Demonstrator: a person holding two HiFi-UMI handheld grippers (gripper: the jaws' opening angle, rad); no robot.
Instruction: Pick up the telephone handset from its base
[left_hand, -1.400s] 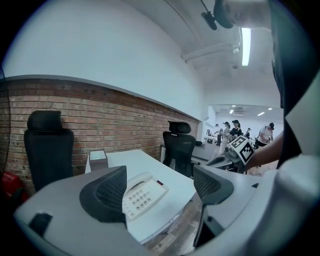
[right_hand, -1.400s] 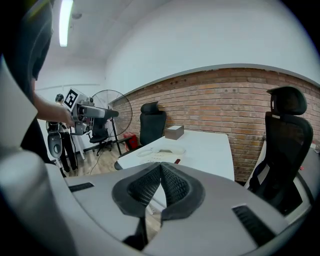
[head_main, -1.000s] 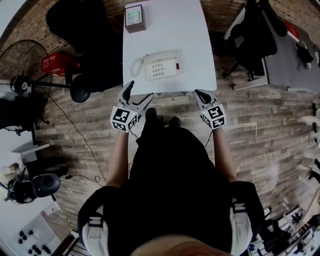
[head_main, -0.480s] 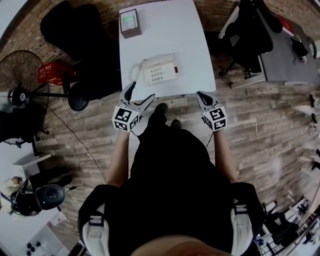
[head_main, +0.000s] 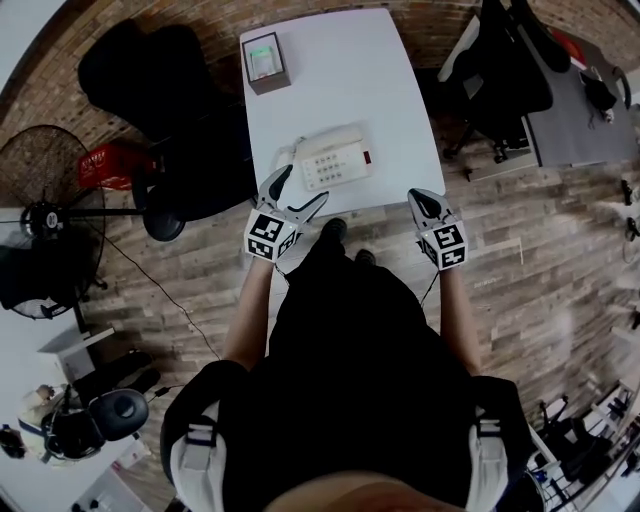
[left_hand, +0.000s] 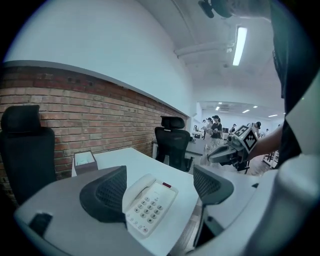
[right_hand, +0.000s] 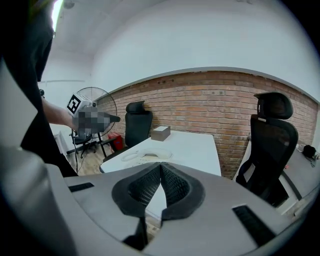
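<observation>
White handset (left_hand: 139, 188) lies on its base (head_main: 335, 160) on the surface (head_main: 345, 70). My left tongs (head_main: 304, 185) are wide apart near the base. My right tongs (head_main: 425, 198) are pressed together. If I grab crooked, the handset may slip and drag the base.

Floor (head_main: 180, 290): wood planks, mixed browns. White table (head_main: 400, 110) in middle, far end toward brick wall (left_hand: 100, 115). Brick on lower part only; white plaster (left_hand: 100, 50) above, curving into white ceiling. Strip light (left_hand: 240, 45) lit overhead; smaller ceiling lights in open office beyond. Black high-back chair (head_main: 150, 70) left of table, second chair (head_main: 510, 60) to right. Pedestal fan (head_main: 45, 215) far left, red crate (head_main: 105, 162) beside it. Grey desk (head_main: 585, 120) at right edge.
</observation>
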